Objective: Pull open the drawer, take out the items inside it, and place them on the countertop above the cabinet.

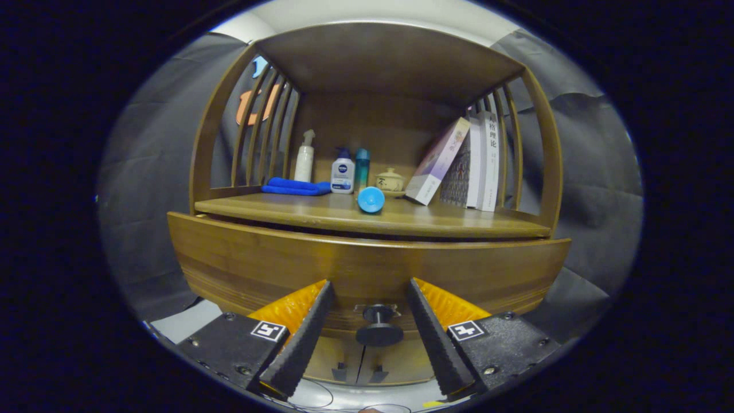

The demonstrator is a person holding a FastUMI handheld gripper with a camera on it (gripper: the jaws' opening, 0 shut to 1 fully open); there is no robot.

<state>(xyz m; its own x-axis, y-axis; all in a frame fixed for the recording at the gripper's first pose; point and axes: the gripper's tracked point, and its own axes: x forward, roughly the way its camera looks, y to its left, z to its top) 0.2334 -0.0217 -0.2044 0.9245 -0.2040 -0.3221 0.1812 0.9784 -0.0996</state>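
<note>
Straddling drawer knob (379, 327), gripper (369, 294) fingers apart, untouching

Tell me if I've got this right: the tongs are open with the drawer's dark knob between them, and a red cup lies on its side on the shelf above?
Nearly. The cup lying on its side on the shelf is blue, not red, as the gripper view shows. The rest holds: the tongs are open, and the drawer's dark knob sits between them, not yet gripped.

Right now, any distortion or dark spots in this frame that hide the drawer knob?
Gripper view: fisheye bows the drawer front and countertop; the knob is sharp between the open gripper fingers; the shelf's back corner is dim, no glare.
</note>
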